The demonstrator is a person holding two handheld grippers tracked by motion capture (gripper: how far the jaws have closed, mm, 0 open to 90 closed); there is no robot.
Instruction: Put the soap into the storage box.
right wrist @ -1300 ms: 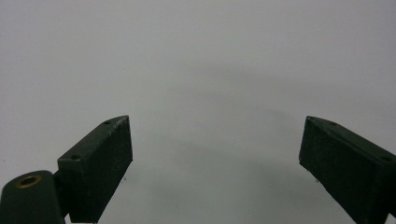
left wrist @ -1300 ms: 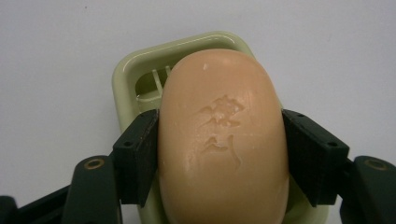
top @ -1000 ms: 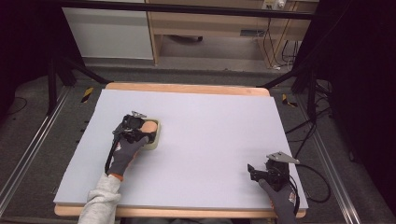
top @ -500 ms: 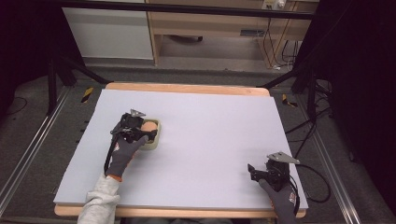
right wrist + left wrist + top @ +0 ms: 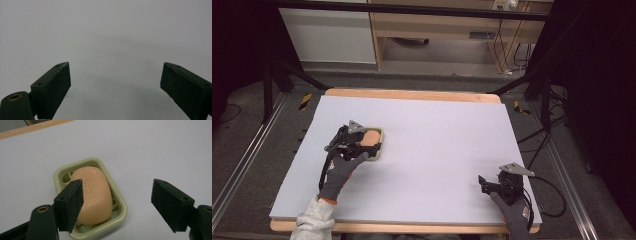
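Soap bar (image 5: 93, 195) lies in the green soap dish (image 5: 120, 197) on the table's left half. Left gripper (image 5: 117, 205) hovers over it, jaws spread wide and empty; the bar sits off-centre, against 1 pad, long axis running roughly along the jaws. Right gripper (image 5: 492, 186) is well apart, released, empty.

Spread wide, left gripper (image 5: 117, 207) over peach oval soap bar (image 5: 93, 195) in pale green plastic dish (image 5: 122, 206).

Soap (image 5: 93, 195) in dish (image 5: 120, 201), left half of table (image 5: 437, 130); left gripper (image 5: 362, 145) over it; right gripper (image 5: 492, 186) near front right corner.
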